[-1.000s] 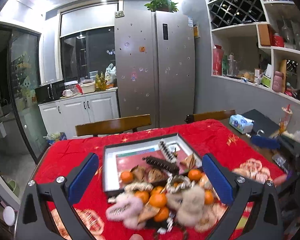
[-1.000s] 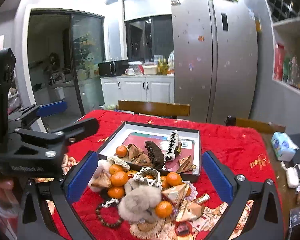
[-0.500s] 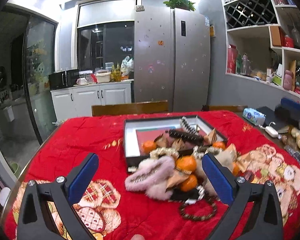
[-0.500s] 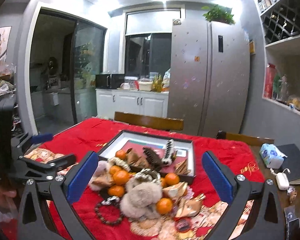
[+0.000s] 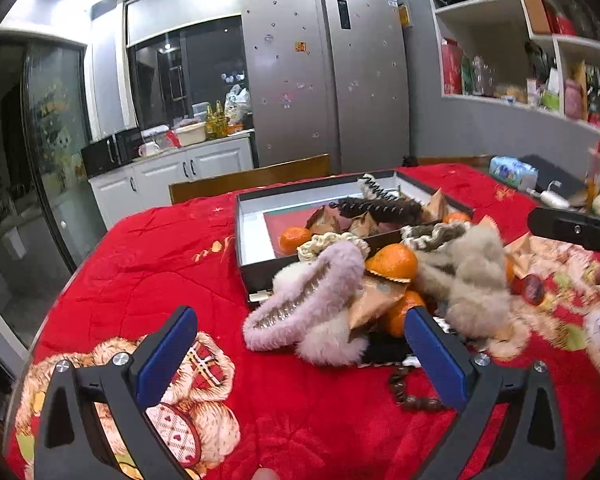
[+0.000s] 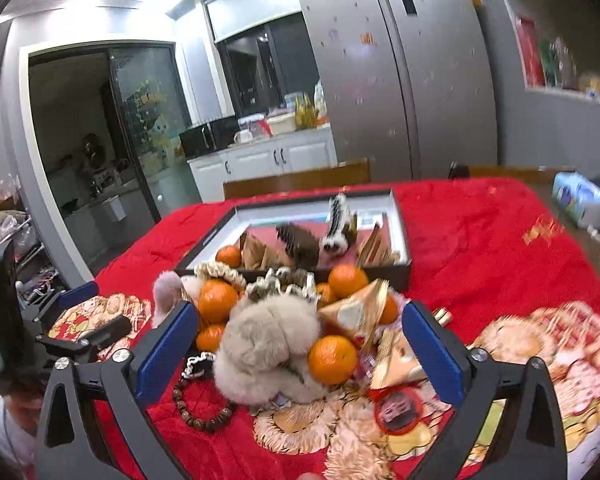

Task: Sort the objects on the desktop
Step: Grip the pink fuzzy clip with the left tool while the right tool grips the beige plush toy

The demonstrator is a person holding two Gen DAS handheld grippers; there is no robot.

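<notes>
- Red patterned tablecloth is heaped with orange tangerines, a beige fluffy hair clip and a pink fluffy hair clip.
- Left gripper and right gripper are held with jaws wide, nothing gripped.

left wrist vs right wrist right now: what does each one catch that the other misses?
Left wrist only: the pink furry hair clip seen lengthwise with its metal teeth, and the open wall shelves at the right.

Right wrist only: the round red compact on the cloth, the whole bead bracelet, and the glass door at the left.

Both: the black tray holding a dark claw clip, the tangerine pile, the beige furry scrunchie, the refrigerator. Each view's own tool is open and empty: left tool, right tool.
</notes>
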